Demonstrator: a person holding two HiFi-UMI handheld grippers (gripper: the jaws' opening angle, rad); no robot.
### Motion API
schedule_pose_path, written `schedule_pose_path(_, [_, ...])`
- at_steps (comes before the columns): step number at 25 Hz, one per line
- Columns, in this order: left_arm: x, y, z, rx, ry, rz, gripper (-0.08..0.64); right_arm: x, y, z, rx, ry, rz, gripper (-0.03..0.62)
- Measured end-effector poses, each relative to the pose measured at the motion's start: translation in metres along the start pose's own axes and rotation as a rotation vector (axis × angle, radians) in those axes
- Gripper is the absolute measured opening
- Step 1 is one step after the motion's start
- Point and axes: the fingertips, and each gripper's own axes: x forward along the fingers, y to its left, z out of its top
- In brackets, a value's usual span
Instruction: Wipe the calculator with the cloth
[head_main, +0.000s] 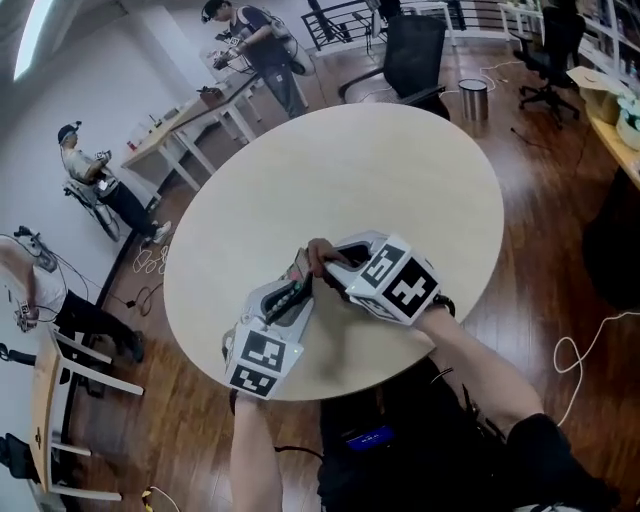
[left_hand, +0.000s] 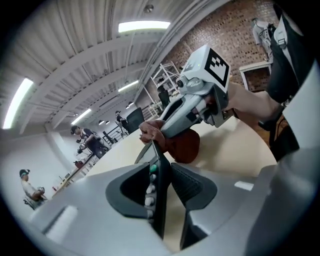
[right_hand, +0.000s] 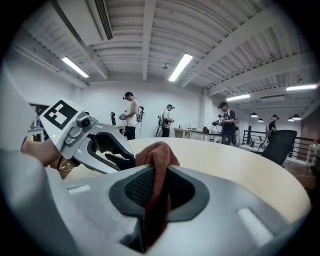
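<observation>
Over the near part of the round table (head_main: 400, 170), the left claw (head_main: 292, 292) grips the calculator (head_main: 298, 278). Its pads press on the two flat faces, so the calculator stands on edge and points away toward the far side. A reddish-brown cloth (head_main: 319, 250) lies against the calculator's far end, bunched over its top corner. To the right, the right claw (head_main: 328, 267) is closed on this cloth, with a fold of it pinched between the pads and running down between them. The two claws are tip to tip, just apart.
</observation>
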Motion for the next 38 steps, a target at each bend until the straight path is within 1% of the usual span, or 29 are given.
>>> schedule_pose_path(2, [0.012,-0.009,-0.004,-0.006,0.048,-0.041,0.146,0.004,-0.012,-0.017,0.007,0.052,-0.021,0.05])
schedule_pose_path(4, [0.024,-0.019,-0.009,-0.01,0.085,-0.102,0.147,0.01,-0.02,-0.029,-0.007,0.104,-0.048,0.051])
schedule_pose_path(5, [0.029,-0.024,-0.01,-0.016,0.089,-0.128,0.154,0.011,-0.024,-0.033,-0.015,0.121,-0.062,0.05])
schedule_pose_path(7, [0.032,-0.025,-0.008,-0.058,0.056,-0.156,0.155,0.008,-0.03,-0.036,-0.025,0.132,-0.094,0.051])
schedule_pose_path(8, [0.029,-0.021,-0.008,-0.101,0.024,-0.164,0.155,0.002,-0.032,-0.035,-0.032,0.129,-0.112,0.049])
schedule_pose_path(9, [0.024,-0.012,-0.009,-0.161,-0.015,-0.167,0.155,-0.005,-0.032,-0.032,-0.041,0.12,-0.127,0.049])
schedule_pose_path(11, [0.01,0.019,-0.019,-0.305,-0.087,-0.15,0.156,-0.021,-0.023,-0.025,-0.066,0.094,-0.133,0.049])
schedule_pose_path(13, [0.002,0.056,-0.041,-0.455,-0.122,-0.129,0.156,-0.027,-0.002,-0.025,-0.099,0.102,-0.097,0.049])
schedule_pose_path(14, [0.001,0.07,-0.052,-0.534,-0.13,-0.134,0.165,-0.025,0.01,-0.028,-0.124,0.121,-0.075,0.05])
schedule_pose_path(16, [0.007,0.086,-0.07,-0.678,-0.146,-0.184,0.169,-0.013,0.023,-0.035,-0.182,0.171,-0.051,0.049])
schedule_pose_path(17, [0.012,0.088,-0.074,-0.733,-0.154,-0.219,0.168,-0.005,0.024,-0.038,-0.203,0.195,-0.052,0.049])
schedule_pose_path(18, [0.015,0.088,-0.075,-0.774,-0.165,-0.255,0.169,0.003,0.021,-0.04,-0.21,0.212,-0.056,0.049])
schedule_pose_path(20, [0.019,0.086,-0.073,-0.828,-0.185,-0.319,0.167,0.02,0.01,-0.04,-0.199,0.229,-0.066,0.051])
schedule_pose_path(22, [0.019,0.087,-0.073,-0.862,-0.186,-0.358,0.162,0.038,-0.003,-0.035,-0.197,0.247,-0.083,0.05])
schedule_pose_path(24, [0.017,0.089,-0.076,-0.921,-0.192,-0.381,0.155,0.059,-0.017,-0.028,-0.208,0.27,-0.097,0.051])
schedule_pose_path(25, [0.016,0.093,-0.077,-0.962,-0.204,-0.381,0.154,0.071,-0.023,-0.022,-0.215,0.275,-0.1,0.049])
schedule_pose_path(27, [0.013,0.106,-0.081,-1.062,-0.243,-0.35,0.139,0.099,-0.035,-0.011,-0.218,0.275,-0.097,0.049])
schedule_pose_path(29, [0.013,0.117,-0.083,-1.183,-0.295,-0.327,0.13,0.12,-0.048,-0.006,-0.185,0.259,-0.098,0.049])
schedule_pose_path(31, [0.011,0.115,-0.085,-1.307,-0.34,-0.352,0.13,0.12,-0.059,-0.011,-0.126,0.248,-0.115,0.049])
schedule_pose_path(32, [0.009,0.114,-0.087,-1.357,-0.352,-0.365,0.129,0.112,-0.06,-0.015,-0.104,0.245,-0.123,0.049])
schedule_pose_path(34, [0.005,0.119,-0.09,-1.44,-0.366,-0.369,0.096,0.092,-0.054,-0.018,-0.092,0.242,-0.116,0.051])
schedule_pose_path(36, [0.012,0.133,-0.082,-1.483,-0.374,-0.364,0.095,0.075,-0.05,-0.015,-0.102,0.252,-0.09,0.049])
schedule_pose_path(38, [0.025,0.146,-0.06,-1.525,-0.378,-0.367,0.095,0.068,-0.057,-0.007,-0.109,0.273,-0.067,0.051])
